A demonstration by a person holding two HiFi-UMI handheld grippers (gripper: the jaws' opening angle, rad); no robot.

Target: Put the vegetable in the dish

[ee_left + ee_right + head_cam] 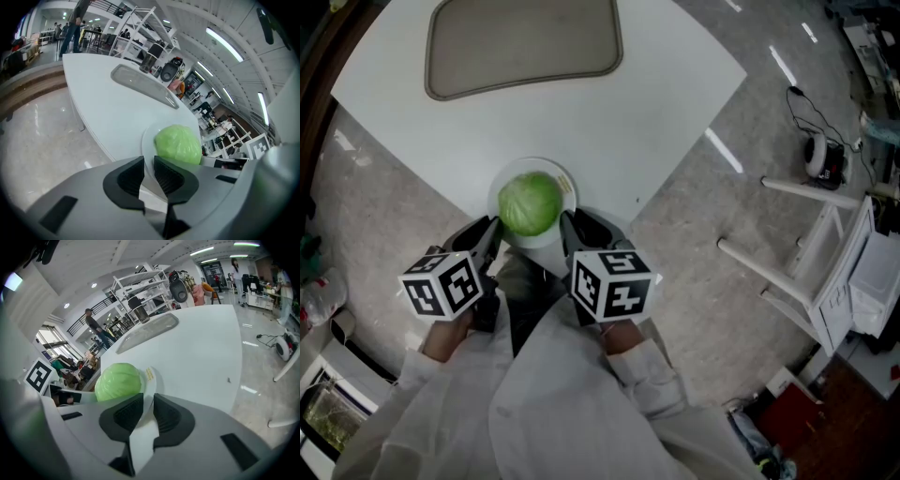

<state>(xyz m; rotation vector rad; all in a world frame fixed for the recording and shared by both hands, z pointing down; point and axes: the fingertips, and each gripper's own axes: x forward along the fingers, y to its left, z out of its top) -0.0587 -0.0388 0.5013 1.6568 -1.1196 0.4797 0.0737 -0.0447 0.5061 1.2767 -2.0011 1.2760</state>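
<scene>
The left gripper [492, 230] is pinching the left rim of a white dish [534, 242], its two dark jaws closing on the thin edge, as the left gripper view shows [149, 173]. The right gripper [572, 225] is doing the same on the opposite rim, with the dish's edge [151, 380] clamped between its ribbed pads [166, 416]. A square-patterned marker cube is sitting on top of each gripper, the left cube [442, 284] and the right cube [611, 281], and white sleeves are reaching in behind them. A round, pale green cabbage [530, 203] is lying in the dish, filling most of it – it is showing just beyond the jaws in both gripper views [178, 144] [118, 381]. The dish is sitting over the near corner of a white table [656, 84]; whether it is resting there or being held just above cannot be told. Farther back on the table, well apart from the dish, a shallow grey tray [525, 42] is lying. Speckled grey floor is showing around the table.
</scene>
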